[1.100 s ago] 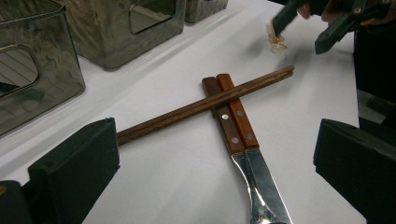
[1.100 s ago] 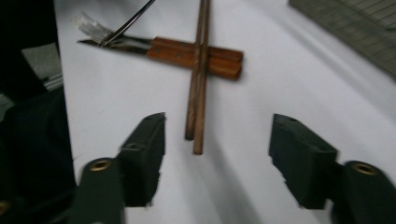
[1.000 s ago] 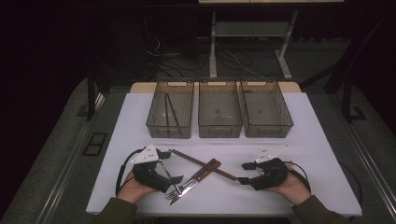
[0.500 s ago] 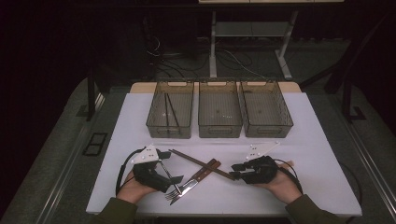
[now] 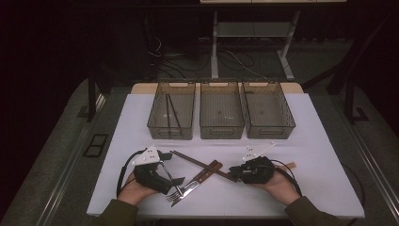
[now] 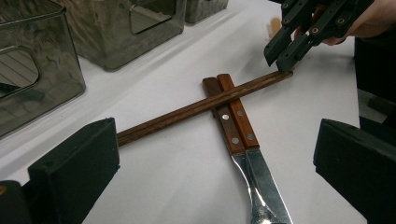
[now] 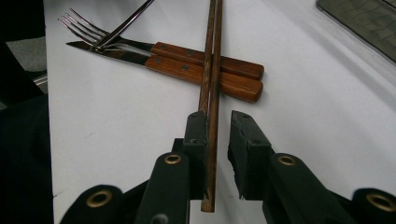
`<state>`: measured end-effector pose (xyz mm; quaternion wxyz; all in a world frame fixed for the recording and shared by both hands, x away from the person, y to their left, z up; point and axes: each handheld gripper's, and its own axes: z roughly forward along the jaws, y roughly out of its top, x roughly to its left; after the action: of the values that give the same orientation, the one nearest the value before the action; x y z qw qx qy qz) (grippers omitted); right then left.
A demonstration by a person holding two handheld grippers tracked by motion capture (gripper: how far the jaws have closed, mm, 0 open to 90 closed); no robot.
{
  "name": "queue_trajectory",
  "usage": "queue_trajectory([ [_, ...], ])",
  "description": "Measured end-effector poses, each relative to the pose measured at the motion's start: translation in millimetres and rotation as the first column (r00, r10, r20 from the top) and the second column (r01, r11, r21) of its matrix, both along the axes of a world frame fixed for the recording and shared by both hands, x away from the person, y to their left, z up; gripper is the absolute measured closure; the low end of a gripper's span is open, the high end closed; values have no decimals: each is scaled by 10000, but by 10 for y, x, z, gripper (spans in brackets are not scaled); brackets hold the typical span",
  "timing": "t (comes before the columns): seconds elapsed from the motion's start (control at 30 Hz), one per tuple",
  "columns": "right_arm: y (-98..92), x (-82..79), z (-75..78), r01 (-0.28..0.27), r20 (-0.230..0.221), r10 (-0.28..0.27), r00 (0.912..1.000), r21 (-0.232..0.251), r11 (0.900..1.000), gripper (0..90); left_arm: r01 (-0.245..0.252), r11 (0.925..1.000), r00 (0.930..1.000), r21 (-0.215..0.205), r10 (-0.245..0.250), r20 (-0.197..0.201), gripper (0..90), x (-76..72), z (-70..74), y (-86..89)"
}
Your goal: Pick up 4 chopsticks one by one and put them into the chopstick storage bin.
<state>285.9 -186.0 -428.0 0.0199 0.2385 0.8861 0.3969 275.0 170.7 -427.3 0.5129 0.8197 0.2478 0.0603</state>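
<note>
The right tongs (image 7: pixel 217 140) have just been closing around the chopsticks (image 7: pixel 211 74), not yet pinched, so lifting seems imminent.

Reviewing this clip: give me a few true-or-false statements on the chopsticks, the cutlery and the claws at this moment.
1. The chopsticks lie across the wooden handles of the knife and fork. True.
2. The right claw grips the fork. False: its jaws, just closing, have the chopsticks' end between them, with a gap on one side.
3. The left claw is open. True.
4. All three bins are empty. False: the left bin holds dark sticks.
</note>
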Motion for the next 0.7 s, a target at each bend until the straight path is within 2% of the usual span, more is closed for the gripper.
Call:
queue_trajectory([
  [0.53, 19, 22, -34, 53, -5, -54, 10000, -191, 9998, 767, 22, 10000, 10000, 6, -22, 6, 0, -1, 3, 0],
  [0.7, 27, 23, -40, -6, -9, 6, 10000, -196, 9998, 743, 27, 10000, 10000, -1, -27, -3, 0, -2, 3, -1],
])
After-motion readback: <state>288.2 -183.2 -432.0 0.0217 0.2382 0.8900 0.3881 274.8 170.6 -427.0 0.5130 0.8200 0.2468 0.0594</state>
